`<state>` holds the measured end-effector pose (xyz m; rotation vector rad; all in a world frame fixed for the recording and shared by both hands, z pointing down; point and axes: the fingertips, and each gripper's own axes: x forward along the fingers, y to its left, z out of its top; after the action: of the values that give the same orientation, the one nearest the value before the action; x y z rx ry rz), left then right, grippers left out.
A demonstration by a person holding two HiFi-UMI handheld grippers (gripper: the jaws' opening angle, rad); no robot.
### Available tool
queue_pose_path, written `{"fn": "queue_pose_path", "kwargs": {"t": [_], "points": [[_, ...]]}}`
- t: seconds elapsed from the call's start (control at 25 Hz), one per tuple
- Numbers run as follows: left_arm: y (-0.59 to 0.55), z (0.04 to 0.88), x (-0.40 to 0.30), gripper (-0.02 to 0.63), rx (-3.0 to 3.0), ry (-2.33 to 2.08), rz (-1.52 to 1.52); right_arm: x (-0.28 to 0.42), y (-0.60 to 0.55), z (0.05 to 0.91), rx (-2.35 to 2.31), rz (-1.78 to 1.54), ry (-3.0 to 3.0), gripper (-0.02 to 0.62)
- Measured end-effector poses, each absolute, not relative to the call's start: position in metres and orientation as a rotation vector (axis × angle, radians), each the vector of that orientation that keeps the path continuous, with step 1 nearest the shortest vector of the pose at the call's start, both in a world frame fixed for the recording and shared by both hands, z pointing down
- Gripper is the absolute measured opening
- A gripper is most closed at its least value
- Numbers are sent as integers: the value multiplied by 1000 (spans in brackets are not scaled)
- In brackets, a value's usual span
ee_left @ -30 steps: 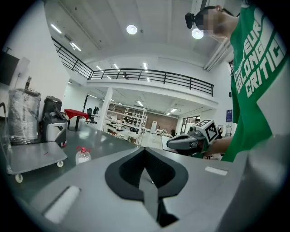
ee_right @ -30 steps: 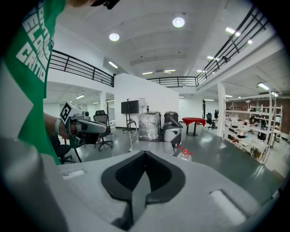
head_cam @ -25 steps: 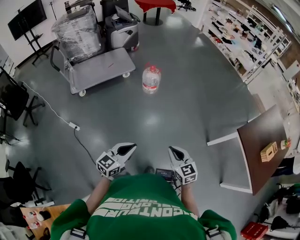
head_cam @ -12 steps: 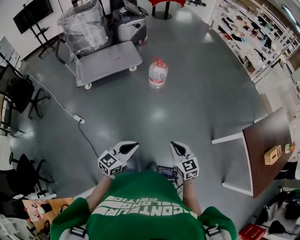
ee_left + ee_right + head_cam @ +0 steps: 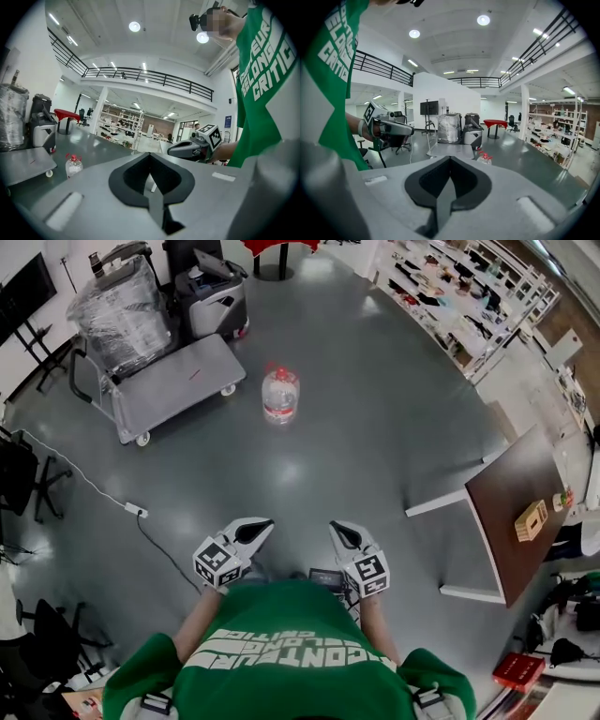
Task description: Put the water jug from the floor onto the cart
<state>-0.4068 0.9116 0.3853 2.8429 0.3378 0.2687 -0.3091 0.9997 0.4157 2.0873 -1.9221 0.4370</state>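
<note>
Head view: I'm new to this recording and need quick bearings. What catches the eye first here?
A clear water jug with a red cap stands alone on the grey floor, upper centre, just right of a flat cart whose far end carries a plastic-wrapped load. Low in the frame, the left gripper and right gripper are side by side, both shut and empty, well short of the jug.

The head view looks steeply down from above the person's shoulders onto the grey floor [image 5: 375, 456], with the cart [image 5: 178, 381] and water jug [image 5: 280, 395] well ahead. The left claw [image 5: 262, 524] and right claw [image 5: 336, 527] each carry a camera close behind the jaws, facing almost level across the hall. Both share the distant water jug and cart, and each catches the other claw alongside.
</note>
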Motion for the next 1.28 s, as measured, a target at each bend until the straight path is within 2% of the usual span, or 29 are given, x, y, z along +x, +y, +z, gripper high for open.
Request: {"fn": "queue_pose_path", "kwargs": {"t": [0.44,1.28], "points": [[825,384,-383,12,2813,434,249,-302,918,410,2120,449,-1846,-8],[688,408,-412,12,2744,487,271,-343,774,420,2077,482,-1819,-8]]}}
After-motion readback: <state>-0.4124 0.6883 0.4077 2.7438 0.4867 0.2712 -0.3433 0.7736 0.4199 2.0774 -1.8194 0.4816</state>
